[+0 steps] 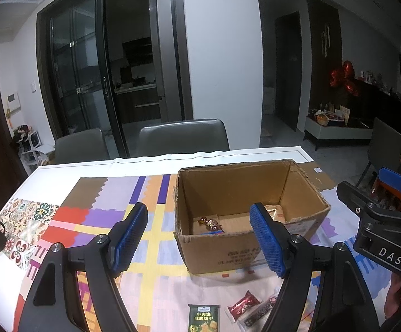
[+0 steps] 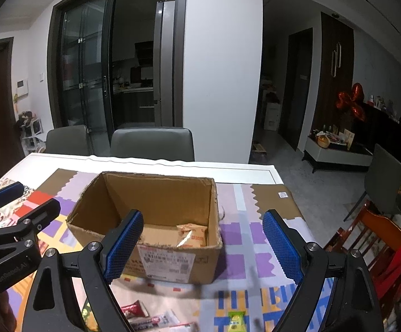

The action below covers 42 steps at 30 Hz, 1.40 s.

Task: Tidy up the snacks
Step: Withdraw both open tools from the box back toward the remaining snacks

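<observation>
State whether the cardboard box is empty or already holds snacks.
Not empty: the cardboard box holds a gold-wrapped candy and a beige packet.

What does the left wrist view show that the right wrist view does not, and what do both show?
Only the left wrist view shows the gold-wrapped candy in the box's near left corner and the green cracker packet on the cloth in front of the box.

Only the right wrist view shows the small yellow-green packet on the cloth and the white shipping label on the box's front.

Both show the open cardboard box on the patterned cloth, a beige packet inside it, a red packet in front, and both pairs of jaws open and empty.
</observation>
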Motion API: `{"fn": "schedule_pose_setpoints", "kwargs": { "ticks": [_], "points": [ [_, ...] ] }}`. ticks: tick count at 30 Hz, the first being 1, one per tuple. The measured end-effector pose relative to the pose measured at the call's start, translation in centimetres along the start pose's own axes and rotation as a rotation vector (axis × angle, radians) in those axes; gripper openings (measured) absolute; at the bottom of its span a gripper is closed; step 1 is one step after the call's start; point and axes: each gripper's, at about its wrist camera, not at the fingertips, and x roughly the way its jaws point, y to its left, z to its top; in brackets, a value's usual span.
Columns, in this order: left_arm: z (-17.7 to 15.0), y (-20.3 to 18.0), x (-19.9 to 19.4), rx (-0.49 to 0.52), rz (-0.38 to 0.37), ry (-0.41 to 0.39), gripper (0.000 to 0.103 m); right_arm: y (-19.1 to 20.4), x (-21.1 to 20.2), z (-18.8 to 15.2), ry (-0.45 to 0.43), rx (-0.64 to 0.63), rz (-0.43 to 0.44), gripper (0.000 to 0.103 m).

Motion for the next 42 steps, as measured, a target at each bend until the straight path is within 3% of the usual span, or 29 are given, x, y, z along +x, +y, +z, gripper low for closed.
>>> {"fn": "schedule_pose_setpoints", "kwargs": {
  "ticks": [14, 42],
  "points": [
    [-1.4, -0.3, -2.1, 0.005, 0.004, -0.001, 0.076, 0.0, -2.4, -1.9, -0.001, 0.0, 0.003, 0.089],
    [-8.8, 0.4, -2.2, 0.007, 0.016, 0.082, 0.076, 2.2, -3.5, -8.2, 0.072, -0.051, 0.004, 0.089]
  ]
}}
